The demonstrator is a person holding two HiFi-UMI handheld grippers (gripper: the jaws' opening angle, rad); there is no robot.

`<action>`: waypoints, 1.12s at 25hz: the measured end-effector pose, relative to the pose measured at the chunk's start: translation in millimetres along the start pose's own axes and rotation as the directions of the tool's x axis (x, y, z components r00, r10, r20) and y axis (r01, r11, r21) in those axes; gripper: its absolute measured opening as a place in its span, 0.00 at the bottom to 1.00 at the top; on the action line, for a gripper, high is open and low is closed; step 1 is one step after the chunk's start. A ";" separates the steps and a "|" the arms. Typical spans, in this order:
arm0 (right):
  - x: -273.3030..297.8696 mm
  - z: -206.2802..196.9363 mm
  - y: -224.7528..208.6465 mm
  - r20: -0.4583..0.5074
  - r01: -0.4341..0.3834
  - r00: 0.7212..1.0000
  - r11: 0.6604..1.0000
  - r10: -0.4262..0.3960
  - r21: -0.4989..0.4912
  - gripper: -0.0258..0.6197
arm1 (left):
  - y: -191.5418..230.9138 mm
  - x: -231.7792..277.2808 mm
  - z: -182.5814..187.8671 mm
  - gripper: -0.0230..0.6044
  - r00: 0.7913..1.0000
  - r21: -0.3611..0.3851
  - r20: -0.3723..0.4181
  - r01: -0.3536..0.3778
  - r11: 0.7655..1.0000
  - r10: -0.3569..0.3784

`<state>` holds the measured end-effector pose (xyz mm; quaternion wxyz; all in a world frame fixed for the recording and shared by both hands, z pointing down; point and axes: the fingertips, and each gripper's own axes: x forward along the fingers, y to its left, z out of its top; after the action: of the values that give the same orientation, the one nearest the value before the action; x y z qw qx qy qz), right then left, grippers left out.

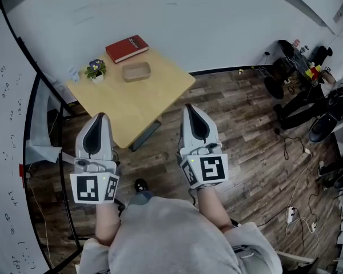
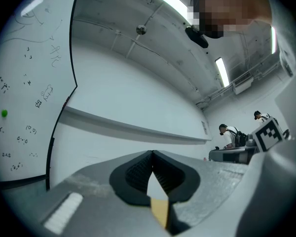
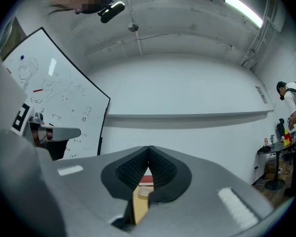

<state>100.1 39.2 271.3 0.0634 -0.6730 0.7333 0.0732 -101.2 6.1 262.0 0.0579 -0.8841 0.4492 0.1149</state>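
Plainly, left gripper (image 2: 152, 153) and right gripper (image 3: 148, 147) jaws meet tip-to-tip, empty.

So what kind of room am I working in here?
Probably a lab or office workroom. A scribbled-on whiteboard stands at the left, and a small wooden table sits against a plain white wall. A power strip and cables trail over the plank floor, near a person at a cluttered bench.

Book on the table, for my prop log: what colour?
Red book, clearest in the head view.
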 end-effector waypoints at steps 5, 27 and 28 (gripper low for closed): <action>25.9 -4.3 3.4 -0.001 0.013 1.000 1.000 -0.013 -0.002 0.04 | 24.8 17.6 -4.3 0.04 1.000 -0.011 0.005 -0.006 1.000 0.006; 99.5 -26.9 32.8 -0.003 0.059 0.998 0.998 -0.059 0.001 0.04 | 103.1 61.8 -25.9 0.04 0.999 -0.031 0.004 0.039 0.999 -0.039; 100.5 -28.6 33.6 -0.007 0.061 0.998 0.998 -0.061 -0.001 0.04 | 104.8 63.1 -28.0 0.04 0.999 -0.035 0.001 0.042 0.999 -0.042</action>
<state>58.1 -61.8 280.9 0.0626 -0.6953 0.7127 0.0689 -145.6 -110.8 273.0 0.0447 -0.8941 0.4286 0.1220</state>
